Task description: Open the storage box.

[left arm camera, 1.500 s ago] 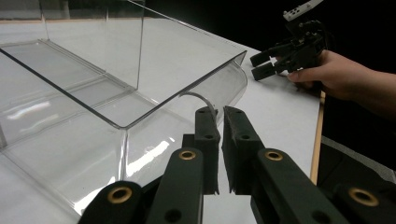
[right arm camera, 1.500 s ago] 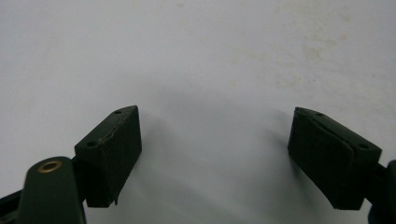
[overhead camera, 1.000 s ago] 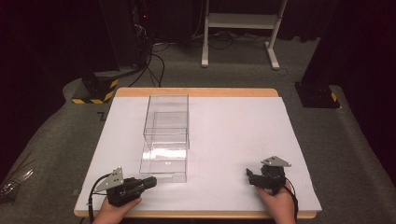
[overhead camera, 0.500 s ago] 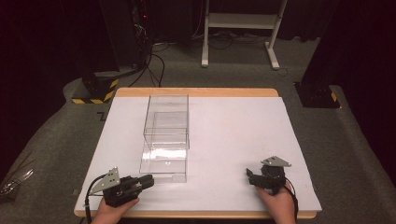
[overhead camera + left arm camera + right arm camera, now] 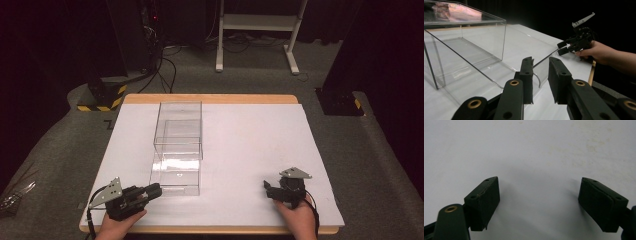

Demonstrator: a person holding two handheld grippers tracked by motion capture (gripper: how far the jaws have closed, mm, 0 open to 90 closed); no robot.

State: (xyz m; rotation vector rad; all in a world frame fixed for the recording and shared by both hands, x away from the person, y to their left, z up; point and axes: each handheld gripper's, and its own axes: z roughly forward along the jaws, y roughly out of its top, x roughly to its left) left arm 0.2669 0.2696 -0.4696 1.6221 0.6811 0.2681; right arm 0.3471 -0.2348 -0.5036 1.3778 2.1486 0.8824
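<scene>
One clear plastic box [image 5: 177,145] lies on the white tabletop [image 5: 250,145], left of centre, its long axis running from the near edge to the far edge. Its walls are transparent and glossy, with a lower tray section at the near end. The left hand-held gripper [image 5: 152,191] sits at the near corner, its jaws just opening, part-open astride the thin front wall without pressing it. The right hand-held gripper [image 5: 267,189] rests well apart, jaws wide and empty.
</scene>
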